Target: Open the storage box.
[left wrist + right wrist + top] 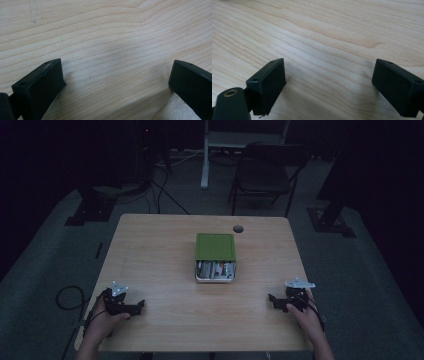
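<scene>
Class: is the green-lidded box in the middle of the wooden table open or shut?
Partly open: the green-lidded box shows a gap at its near end, with pale contents visible in the white tray beneath.

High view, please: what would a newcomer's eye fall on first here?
Most likely the green-lidded box at the middle of the wooden table, its open near end showing small items too dim to name. Next, the left gripper and right gripper near the table's near corners, both open over bare wood.

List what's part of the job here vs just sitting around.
In play: green-lidded box, its lid slid back to show contents at the near end; left gripper and right gripper, jaws open and empty.
Lying about: folding chair, floor cables, table hole.
</scene>
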Demonstrator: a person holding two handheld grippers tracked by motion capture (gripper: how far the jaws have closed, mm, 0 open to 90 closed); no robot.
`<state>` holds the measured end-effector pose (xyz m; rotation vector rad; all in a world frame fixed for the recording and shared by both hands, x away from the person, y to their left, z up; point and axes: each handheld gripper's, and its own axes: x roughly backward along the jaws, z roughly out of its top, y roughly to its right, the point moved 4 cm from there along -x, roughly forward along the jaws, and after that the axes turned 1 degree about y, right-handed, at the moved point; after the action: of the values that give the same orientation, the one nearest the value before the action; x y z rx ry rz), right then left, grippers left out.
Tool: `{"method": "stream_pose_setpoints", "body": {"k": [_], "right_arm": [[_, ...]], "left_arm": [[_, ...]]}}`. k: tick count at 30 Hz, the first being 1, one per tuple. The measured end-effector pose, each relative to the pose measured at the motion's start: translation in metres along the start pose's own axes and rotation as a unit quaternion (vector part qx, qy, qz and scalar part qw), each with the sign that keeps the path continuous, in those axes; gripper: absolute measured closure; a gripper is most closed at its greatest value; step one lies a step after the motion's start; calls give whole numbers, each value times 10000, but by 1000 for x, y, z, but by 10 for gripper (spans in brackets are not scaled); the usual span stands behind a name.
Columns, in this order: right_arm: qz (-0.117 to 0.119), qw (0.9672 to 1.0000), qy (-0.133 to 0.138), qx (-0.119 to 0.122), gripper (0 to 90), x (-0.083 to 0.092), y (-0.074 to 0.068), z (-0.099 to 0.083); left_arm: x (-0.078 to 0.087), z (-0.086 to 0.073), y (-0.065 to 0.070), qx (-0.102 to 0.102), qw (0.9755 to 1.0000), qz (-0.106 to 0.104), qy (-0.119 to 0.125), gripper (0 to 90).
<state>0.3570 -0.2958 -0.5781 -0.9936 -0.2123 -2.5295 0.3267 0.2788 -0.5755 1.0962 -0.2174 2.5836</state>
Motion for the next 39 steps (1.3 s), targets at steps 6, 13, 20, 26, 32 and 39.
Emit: {"method": "stream_pose_setpoints", "body": {"k": [6, 13, 20, 26, 32, 39], "right_arm": [[-11, 10000, -1, -10, 110, -1, 0, 1], [-6, 10000, -2, -17, 110, -1, 0, 1], [-8, 10000, -2, -13, 111, -1, 0, 1], [-7, 10000, 0, -13, 111, -1, 0, 1], [-7, 10000, 0, -16, 111, -1, 0, 1], [-7, 10000, 0, -15, 111, -1, 0, 1]], "left_arm": [[0, 0, 0, 1, 10000, 3, 3, 1], [1, 0, 1, 15, 10000, 38, 6, 2], [2, 1, 7, -268, 9994, 202, 50, 2], [0, 6, 18, -586, 9980, 219, 110, 2], [-3, 13, 29, -949, 9949, 298, 153, 2], [-6, 19, 40, -1390, 9895, 361, 177, 2]]}}
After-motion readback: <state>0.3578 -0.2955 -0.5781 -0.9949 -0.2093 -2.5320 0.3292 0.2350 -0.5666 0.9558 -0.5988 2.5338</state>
